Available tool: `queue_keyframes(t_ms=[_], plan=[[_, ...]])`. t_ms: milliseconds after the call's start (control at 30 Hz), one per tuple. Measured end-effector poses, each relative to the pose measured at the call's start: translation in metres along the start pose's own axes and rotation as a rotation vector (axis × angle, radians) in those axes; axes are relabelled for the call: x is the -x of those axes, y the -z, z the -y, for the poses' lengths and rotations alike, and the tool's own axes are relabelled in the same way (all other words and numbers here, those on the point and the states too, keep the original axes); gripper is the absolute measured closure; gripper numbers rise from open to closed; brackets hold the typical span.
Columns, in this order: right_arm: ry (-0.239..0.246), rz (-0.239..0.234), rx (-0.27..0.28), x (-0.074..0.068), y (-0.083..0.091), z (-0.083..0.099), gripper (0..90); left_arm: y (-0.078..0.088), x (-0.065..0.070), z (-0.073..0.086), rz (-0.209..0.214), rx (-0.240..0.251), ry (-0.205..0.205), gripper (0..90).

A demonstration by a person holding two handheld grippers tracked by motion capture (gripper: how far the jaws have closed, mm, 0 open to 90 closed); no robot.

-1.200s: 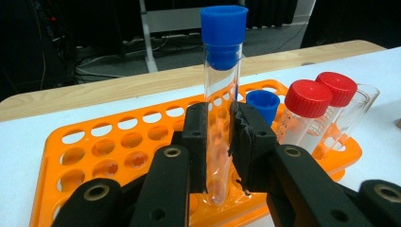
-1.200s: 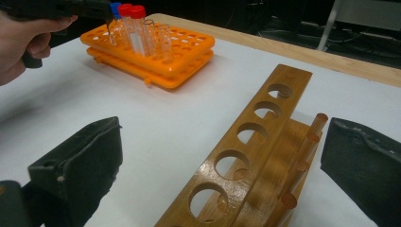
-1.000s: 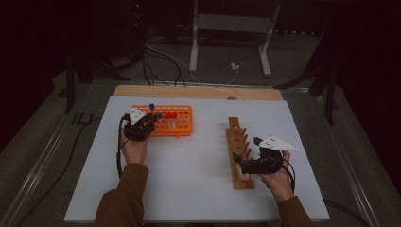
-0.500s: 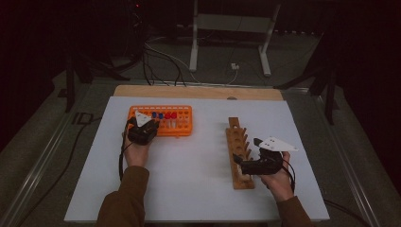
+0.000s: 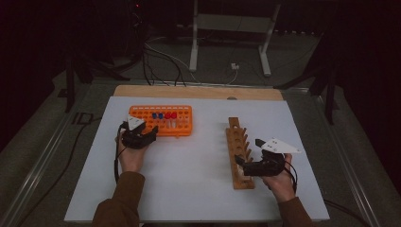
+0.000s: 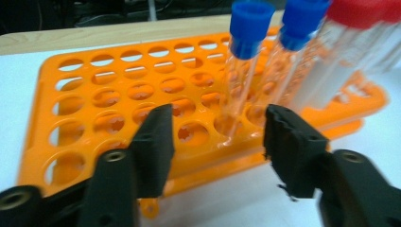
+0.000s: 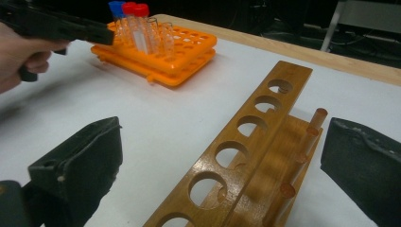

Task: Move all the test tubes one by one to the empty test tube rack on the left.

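Hovering at the near left edge of the orange plastic tube rack (image 5: 161, 120) on the white desk (image 5: 189, 189), left gripper (image 6: 215, 137) released, jaws just opened, nothing between them. Directly ahead and slightly right, upright in the rack: clear blue-capped test tube (image 6: 243, 61), long axis vertical. Well apart at right, right gripper (image 5: 242, 165) released astride the wooden peg rack (image 7: 246, 156), empty.
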State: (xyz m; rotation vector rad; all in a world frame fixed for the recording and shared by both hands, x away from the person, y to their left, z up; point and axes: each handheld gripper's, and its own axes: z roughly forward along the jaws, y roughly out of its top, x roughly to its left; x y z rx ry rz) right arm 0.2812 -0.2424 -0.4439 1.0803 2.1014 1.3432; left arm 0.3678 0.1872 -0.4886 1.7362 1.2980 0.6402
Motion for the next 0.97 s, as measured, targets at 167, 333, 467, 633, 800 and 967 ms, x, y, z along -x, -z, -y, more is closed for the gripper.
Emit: queue_keyframes(t_ms=[167,333,467,633,800,967], plan=[[0.018,0.009,0.013,0.001,0.004,0.004,0.0,0.037,0.005,-0.003,0.055,0.060,-0.005,21.9],[0.026,0.013,0.046,0.002,0.008,0.010,0.0,0.075,0.017,0.007,0.119,0.118,-0.023,9.7],[0.033,0.020,0.079,0.004,0.013,0.016,0.0,0.097,0.020,0.017,0.139,0.147,-0.021,2.6],[0.024,0.024,0.112,0.009,0.021,0.023,0.0,0.114,0.020,0.033,0.111,0.173,-0.057,0.2],[0.007,0.035,0.109,0.013,0.024,0.028,0.0,0.123,0.021,0.043,0.088,0.169,-0.077,0.2],[0.002,0.042,0.106,0.013,0.023,0.030,0.0,0.123,0.019,0.046,0.079,0.168,-0.066,0.2]])
